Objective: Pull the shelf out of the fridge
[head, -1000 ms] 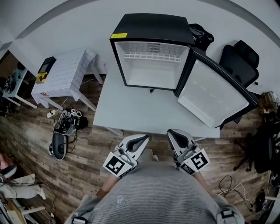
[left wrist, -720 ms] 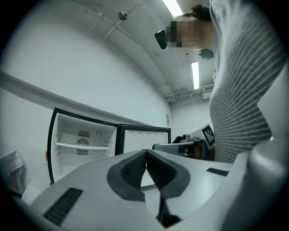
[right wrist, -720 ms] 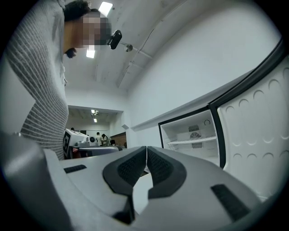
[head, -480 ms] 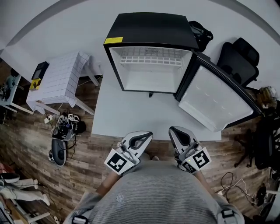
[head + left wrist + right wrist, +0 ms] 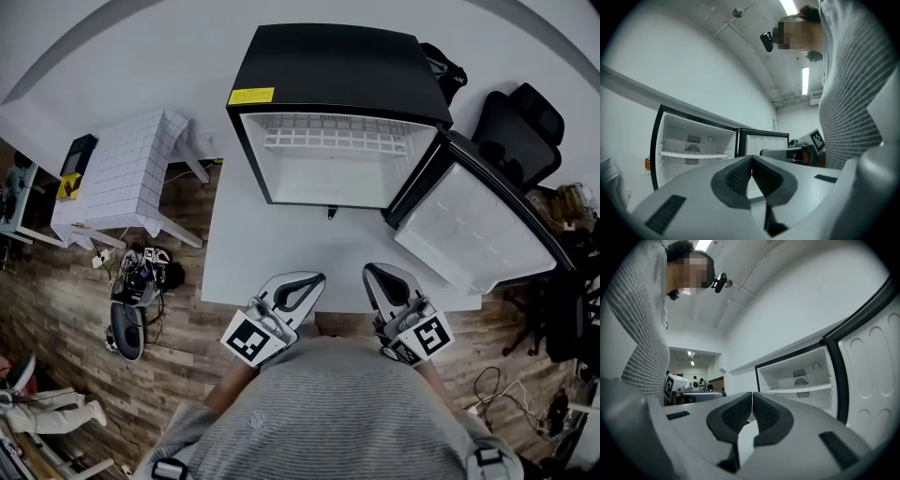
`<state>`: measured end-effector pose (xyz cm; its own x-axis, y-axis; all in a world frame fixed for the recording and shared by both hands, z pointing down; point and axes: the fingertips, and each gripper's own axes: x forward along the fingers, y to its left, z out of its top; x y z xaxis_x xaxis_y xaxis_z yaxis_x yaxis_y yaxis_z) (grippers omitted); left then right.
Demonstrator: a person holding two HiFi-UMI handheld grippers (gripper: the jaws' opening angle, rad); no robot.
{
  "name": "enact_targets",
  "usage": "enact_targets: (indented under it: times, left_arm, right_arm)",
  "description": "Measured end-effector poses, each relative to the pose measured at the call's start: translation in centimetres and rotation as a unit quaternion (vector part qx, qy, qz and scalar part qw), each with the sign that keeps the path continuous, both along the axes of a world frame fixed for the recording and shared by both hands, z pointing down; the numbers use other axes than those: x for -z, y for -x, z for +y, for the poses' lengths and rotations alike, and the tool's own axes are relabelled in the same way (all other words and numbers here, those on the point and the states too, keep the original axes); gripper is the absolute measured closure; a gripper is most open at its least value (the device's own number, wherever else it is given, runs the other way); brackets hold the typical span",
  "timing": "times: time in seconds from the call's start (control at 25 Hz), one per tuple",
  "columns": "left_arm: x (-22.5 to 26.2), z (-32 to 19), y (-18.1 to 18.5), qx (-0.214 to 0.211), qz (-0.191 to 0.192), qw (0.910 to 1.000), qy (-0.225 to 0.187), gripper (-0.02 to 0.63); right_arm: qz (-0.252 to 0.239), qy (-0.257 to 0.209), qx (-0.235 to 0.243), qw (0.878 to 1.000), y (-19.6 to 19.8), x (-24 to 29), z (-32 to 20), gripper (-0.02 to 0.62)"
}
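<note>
Progress is nil: the shelf (image 5: 333, 141) sits fully seated high inside the fridge (image 5: 337, 66), whose door (image 5: 478, 234) stands wide open. The left gripper (image 5: 312, 281) and right gripper (image 5: 373, 274) hover at the desk (image 5: 272, 244) edge farthest from the fridge, well short of it. Each has its jaws pressed together on nothing, so reaching in, gripping and pulling all remain.

The fridge (image 5: 337, 84) stands at the back of the surface (image 5: 272, 253), its door (image 5: 478, 225) swung open to the right and the shelf (image 5: 333, 141) inside it. The left gripper (image 5: 305, 286) and right gripper (image 5: 380, 279) sit side by side over the near edge.
</note>
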<state>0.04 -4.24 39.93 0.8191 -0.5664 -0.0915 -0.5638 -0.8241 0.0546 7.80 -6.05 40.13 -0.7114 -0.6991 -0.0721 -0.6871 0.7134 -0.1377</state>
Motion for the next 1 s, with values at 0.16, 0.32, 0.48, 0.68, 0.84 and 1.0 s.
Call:
enact_targets:
  times: [0.16,0.32,0.48,0.68,0.84,1.0]
  left_arm:
    - [0.1,-1.8,0.7,-0.005,0.002,1.0,-0.004,0.595]
    - [0.1,-3.2,1.8,-0.01,0.005,0.9999,0.001,0.595]
    - [0.2,-4.4,2.8,-0.021,0.005,0.9998,0.003,0.595]
    - [0.4,-5.5,3.6,-0.041,0.007,0.9991,0.0,0.595]
    - [0.4,-6.3,3.7,-0.052,0.007,0.9986,0.001,0.595]
    - [0.7,-6.7,3.2,-0.055,0.01,0.9984,-0.001,0.595]
  right_arm:
    - [-0.001,0.0,-0.007,1.0,0.6,0.0,-1.6,0.583]
    - [-0.002,-0.001,-0.014,1.0,1.5,0.1,-3.1,0.583]
    - [-0.001,-0.006,-0.023,1.0,2.6,0.4,-4.6,0.583]
    - [-0.005,-0.009,-0.043,0.999,3.5,0.6,-5.7,0.583]
    - [-0.007,-0.004,-0.058,0.998,3.5,0.4,-6.3,0.583]
    - [-0.001,-0.003,-0.055,0.998,3.4,0.5,-6.5,0.583]
